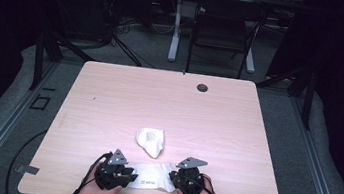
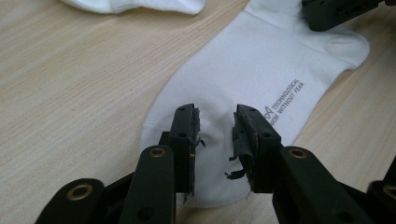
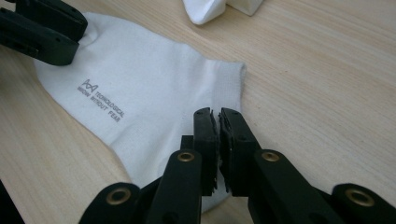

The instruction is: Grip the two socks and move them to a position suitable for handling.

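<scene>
Spreading across most of the scene, the pale wooden table (image 1: 169, 101) carries a flat white sock (image 1: 151, 181) at its near edge, lying between the two hands, with a second, bunched sock (image 1: 150, 141) just beyond it toward the middle. The left gripper (image 2: 215, 122) hangs over one end of the flat sock with its fingers (image 2: 184, 135) parted and nothing between them, while the right gripper (image 3: 218, 122) sits at the opposite end with its fingers (image 3: 205, 140) nearly closed; whether cloth is pinched there I cannot tell. The step seems to be taking both ends to fold or straighten the sock, so the left should come down squarely and nip only the top layer. The bunched sock lies near, and the grey grommet (image 1: 202, 87) sits well apart.
</scene>
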